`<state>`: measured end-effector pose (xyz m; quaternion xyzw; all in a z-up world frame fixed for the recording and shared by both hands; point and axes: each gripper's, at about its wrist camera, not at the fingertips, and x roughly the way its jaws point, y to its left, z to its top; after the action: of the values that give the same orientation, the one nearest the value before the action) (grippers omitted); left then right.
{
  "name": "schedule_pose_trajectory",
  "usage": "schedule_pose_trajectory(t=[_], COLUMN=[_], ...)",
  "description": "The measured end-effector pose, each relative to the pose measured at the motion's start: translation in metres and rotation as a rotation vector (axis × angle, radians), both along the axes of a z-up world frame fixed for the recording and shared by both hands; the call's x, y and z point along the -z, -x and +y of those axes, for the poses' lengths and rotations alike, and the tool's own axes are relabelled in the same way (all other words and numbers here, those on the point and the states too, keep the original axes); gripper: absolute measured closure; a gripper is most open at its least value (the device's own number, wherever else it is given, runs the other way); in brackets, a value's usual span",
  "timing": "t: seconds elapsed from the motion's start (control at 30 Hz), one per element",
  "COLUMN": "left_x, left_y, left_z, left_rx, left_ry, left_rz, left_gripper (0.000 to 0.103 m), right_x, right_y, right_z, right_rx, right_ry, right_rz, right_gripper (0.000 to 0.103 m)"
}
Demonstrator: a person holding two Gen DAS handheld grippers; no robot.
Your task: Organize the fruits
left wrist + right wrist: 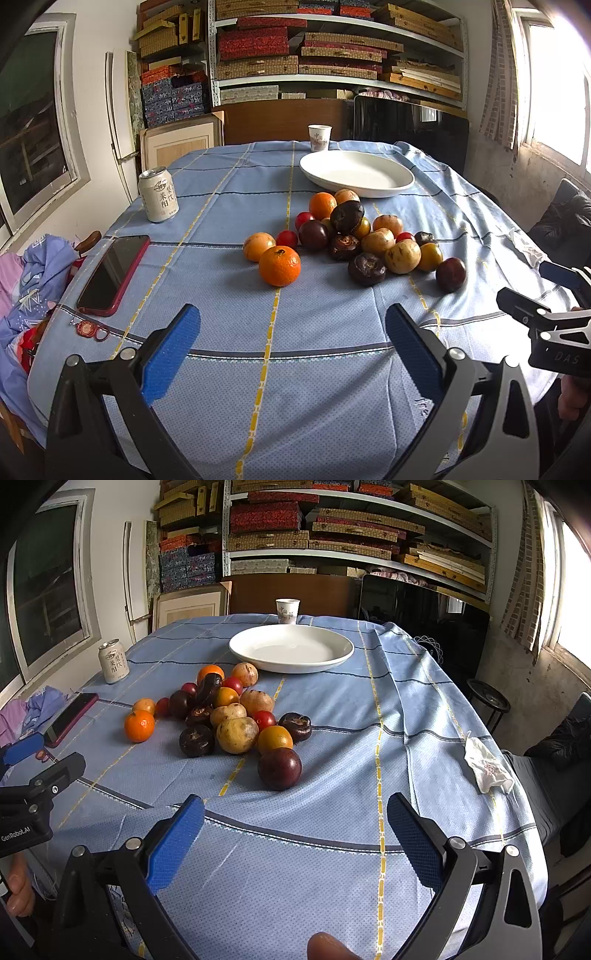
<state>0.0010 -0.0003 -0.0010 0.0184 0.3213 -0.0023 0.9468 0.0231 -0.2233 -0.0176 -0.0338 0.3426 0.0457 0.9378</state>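
Both grippers, left gripper (291,347) and right gripper (295,834), hover spread wide and empty. The fruit pile (229,716) sits loose before the empty plate (345,651) (round stuff!), so one nudge could send pieces rolling off the tablecloth (332,867).

A table covered by a pale blue cloth (229,369) with yellow and dark grid lines fills the middle of both views. At its centre lies a heap of fruit (236,716), oranges, small red ones, tan ones and dark brown ones touching, with an empty white plate (291,648) just behind it and a paper cup (287,611) at the far edge. Toward the left of the frame stand a drink can (158,195) and a red-cased phone (112,275), and a crumpled tissue (485,766) lies at the right edge.
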Motion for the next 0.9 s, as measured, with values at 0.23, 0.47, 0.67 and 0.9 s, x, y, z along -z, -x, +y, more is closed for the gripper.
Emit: schedule_pose_trajectory(t=[0.23, 0.47, 0.67, 0.9], left_x=[0.0, 0.0, 0.005, 0.007], left_y=[-0.0001, -0.0002, 0.0002, -0.0009], left_z=[-0.0002, -0.0003, 0.0015, 0.0031], left_rx=[0.0, 0.0, 0.0, 0.0], left_ry=[-0.001, -0.002, -0.003, -0.004], left_rz=[0.0, 0.002, 0.003, 0.006], left_gripper=[0.005, 0.005, 0.005, 0.005], right_x=[0.0014, 0.0019, 0.0037, 0.0068], right_y=[-0.0003, -0.0007, -0.0014, -0.0007], right_z=[0.0004, 0.0007, 0.002, 0.001], right_rx=[0.0, 0.001, 0.002, 0.001], right_ry=[0.0, 0.0, 0.002, 0.002], right_rz=[0.002, 0.005, 0.008, 0.012], right_gripper=[0.003, 0.003, 0.003, 0.003])
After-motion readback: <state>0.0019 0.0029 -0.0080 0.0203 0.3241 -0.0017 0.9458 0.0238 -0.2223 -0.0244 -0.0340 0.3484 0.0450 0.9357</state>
